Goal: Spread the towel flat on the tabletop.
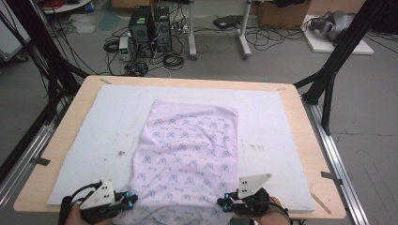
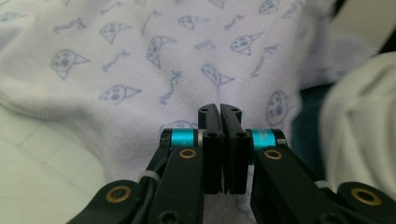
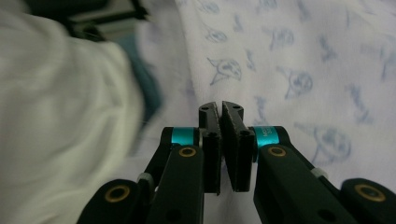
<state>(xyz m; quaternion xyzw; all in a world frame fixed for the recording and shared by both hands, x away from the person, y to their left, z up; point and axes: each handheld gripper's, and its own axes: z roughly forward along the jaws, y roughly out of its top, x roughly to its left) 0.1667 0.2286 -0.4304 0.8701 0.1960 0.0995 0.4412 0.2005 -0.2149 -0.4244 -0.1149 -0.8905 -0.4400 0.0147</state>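
One wooden table — white mat, patterned cloth — grey floor.

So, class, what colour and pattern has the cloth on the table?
The cloth is pale lilac with small blue printed figures, clearest in the left gripper view.

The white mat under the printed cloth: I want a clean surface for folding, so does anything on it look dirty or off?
Yes. The white mat has small dark stains: one left of the printed cloth at, another right of it at. The cloth itself lies slightly askew, its near end hanging over the table edge.
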